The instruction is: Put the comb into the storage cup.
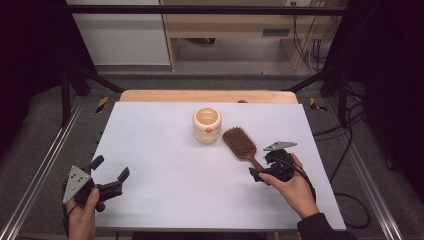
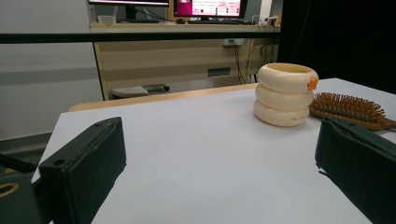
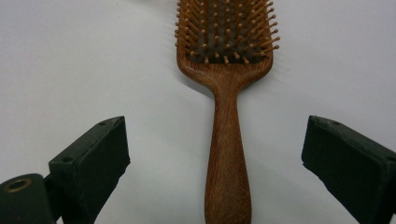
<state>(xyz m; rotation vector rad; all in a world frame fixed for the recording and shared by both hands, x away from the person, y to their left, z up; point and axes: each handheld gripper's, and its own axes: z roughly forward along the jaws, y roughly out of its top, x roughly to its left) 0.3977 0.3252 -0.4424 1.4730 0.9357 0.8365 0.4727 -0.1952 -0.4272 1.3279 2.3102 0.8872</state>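
Right gripper poised over the hairbrush handle, nothing gripped yet.

The right gripper has its jaws spread wide to either side of the wooden hairbrush handle, not touching it; the brush lies flat, bristles up, its head towards 12 o'clock in the right gripper view. Closing and lifting are, I judge, both left to do. The left gripper rests at 8 o'clock on the table, jaws apart and empty. A cream ringed cup stands just beside the brush head. The white tabletop is bare otherwise; beyond it, desks and cables.
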